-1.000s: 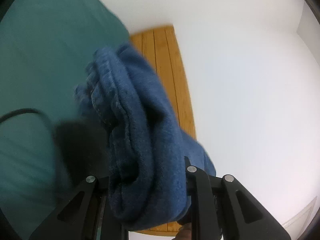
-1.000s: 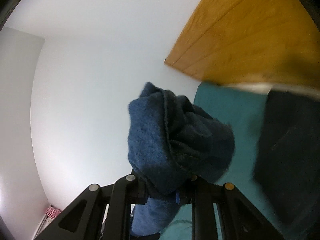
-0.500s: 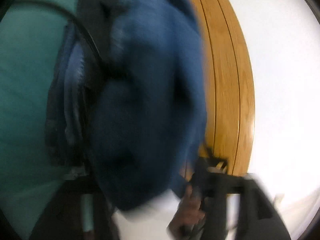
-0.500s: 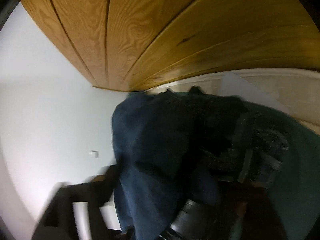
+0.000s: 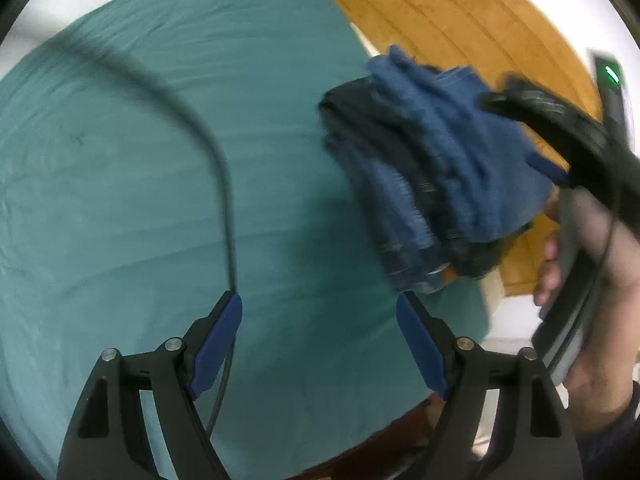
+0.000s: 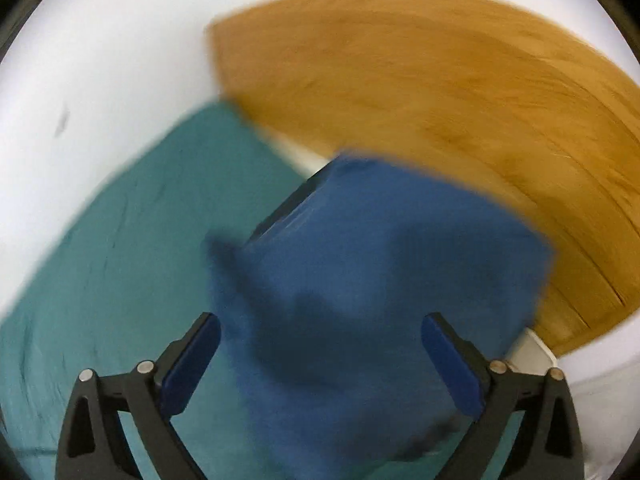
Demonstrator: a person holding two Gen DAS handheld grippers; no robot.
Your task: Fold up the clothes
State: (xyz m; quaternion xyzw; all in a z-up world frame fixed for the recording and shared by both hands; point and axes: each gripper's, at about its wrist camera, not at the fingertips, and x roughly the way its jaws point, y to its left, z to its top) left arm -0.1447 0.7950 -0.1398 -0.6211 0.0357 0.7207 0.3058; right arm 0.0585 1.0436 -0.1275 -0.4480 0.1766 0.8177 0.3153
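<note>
Left wrist view: you see one stack of folded clothes (image 5: 436,168), with a blue top layer over several darker layers; the blur prevents an exact count of the layers. The stack sits at the right corner of one bed covered by a teal sheet (image 5: 160,184). One wooden headboard (image 5: 460,20) stands behind the stack, with white wall around it. One black cable (image 5: 216,160) curves across the sheet toward your left gripper (image 5: 320,340). That gripper has two blue-padded fingers (image 5: 218,344). They stand wide apart above bare sheet, with nothing between them and no cloth touching them. At the right edge, your right hand (image 5: 592,312) wraps around the handle of the other tool, fingers curled over it. A black part of your right gripper (image 5: 560,128) reaches over the stack's top, blurred; from here you cannot tell whether it touches the cloth.

Right wrist view: you see the same single stack (image 6: 380,300), its blue top filling the centre, strongly blurred. It lies on the teal sheet (image 6: 120,260) against the corner by the headboard (image 6: 420,100). White wall (image 6: 100,60) fills the upper left. Your right gripper (image 6: 320,364) points steeply down at the stack. Its two blue pads (image 6: 188,364) are well apart and closing. The blue cloth lies under the gap between them, but neither pad presses on it.
</note>
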